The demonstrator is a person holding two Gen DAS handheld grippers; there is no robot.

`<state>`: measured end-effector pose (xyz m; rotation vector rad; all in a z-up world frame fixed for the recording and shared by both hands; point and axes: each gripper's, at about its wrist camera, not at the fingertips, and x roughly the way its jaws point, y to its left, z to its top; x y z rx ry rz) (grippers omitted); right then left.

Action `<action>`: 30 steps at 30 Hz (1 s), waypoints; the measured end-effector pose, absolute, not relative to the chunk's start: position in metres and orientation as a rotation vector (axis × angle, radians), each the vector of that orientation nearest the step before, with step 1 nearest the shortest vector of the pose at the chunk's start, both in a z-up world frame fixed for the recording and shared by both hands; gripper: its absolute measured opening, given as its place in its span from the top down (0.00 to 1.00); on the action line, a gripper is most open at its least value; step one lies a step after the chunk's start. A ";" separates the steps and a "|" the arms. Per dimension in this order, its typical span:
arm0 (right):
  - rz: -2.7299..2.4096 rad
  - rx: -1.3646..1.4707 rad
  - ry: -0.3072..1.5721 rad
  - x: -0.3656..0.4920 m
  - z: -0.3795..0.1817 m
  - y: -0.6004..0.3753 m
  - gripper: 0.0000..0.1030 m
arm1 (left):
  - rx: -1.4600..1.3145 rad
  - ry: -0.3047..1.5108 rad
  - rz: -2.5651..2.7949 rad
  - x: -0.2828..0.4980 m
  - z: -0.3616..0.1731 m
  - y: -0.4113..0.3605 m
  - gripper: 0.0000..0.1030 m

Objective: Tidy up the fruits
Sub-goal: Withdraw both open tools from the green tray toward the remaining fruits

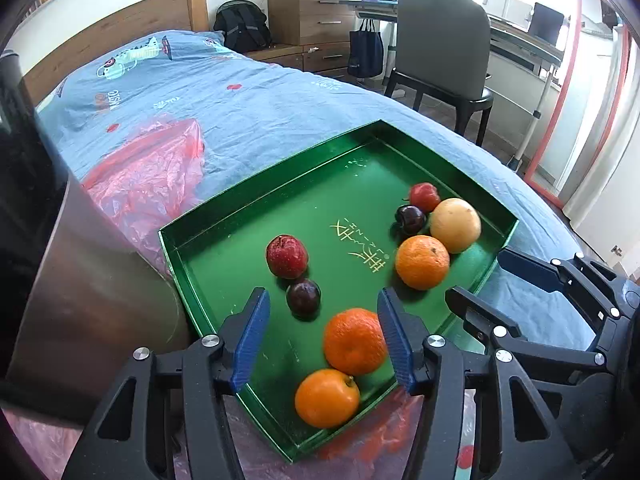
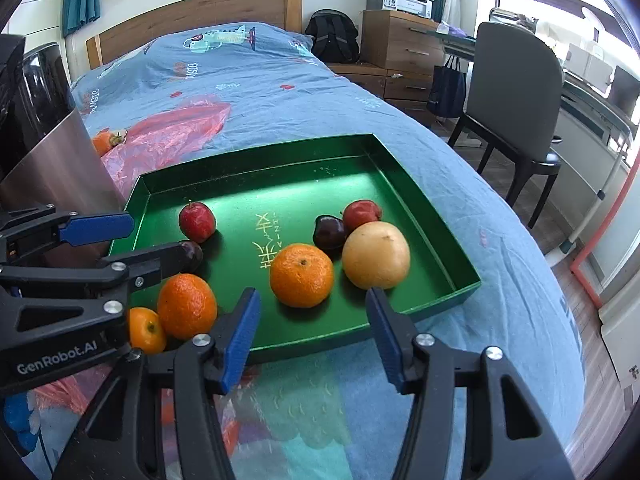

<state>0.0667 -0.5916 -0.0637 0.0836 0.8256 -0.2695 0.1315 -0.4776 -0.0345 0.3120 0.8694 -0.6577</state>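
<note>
A green tray [image 1: 248,200] [image 2: 404,168] lies on the bed and holds several fruits. In the left wrist view a red apple [image 1: 287,256], a dark plum [image 1: 303,297] and two oranges [image 1: 354,341] [image 1: 327,398] lie near my open, empty left gripper [image 1: 322,332]. Further right lie another orange [image 1: 422,262], a yellow grapefruit [image 1: 455,225], a dark plum [image 1: 410,219] and a red apple [image 1: 424,197]. My right gripper [image 2: 312,324] is open and empty at the tray's near edge, in front of the orange [image 2: 301,275] and grapefruit [image 2: 376,255].
A metal cylinder [image 1: 96,280] [image 2: 56,168] stands left of the tray. Red plastic bags [image 1: 152,176] [image 2: 176,128] lie on the blue bedspread, with one orange fruit [image 2: 105,140] beside them. A chair [image 1: 444,56] and desk stand right of the bed.
</note>
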 end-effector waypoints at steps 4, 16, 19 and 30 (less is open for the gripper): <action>-0.282 0.095 0.818 0.046 -0.050 -0.584 0.34 | 0.300 0.851 -0.673 0.108 -0.019 -0.462 0.49; -0.243 0.112 0.811 -0.015 -0.016 -0.525 0.30 | 0.271 0.832 -0.650 0.043 0.010 -0.378 0.42; -0.226 0.113 0.807 -0.028 -0.009 -0.506 0.28 | 0.256 0.829 -0.646 0.031 0.017 -0.355 0.42; -0.160 0.099 0.811 -0.062 0.010 -0.434 0.24 | 0.207 0.798 -0.549 -0.008 0.031 -0.264 0.39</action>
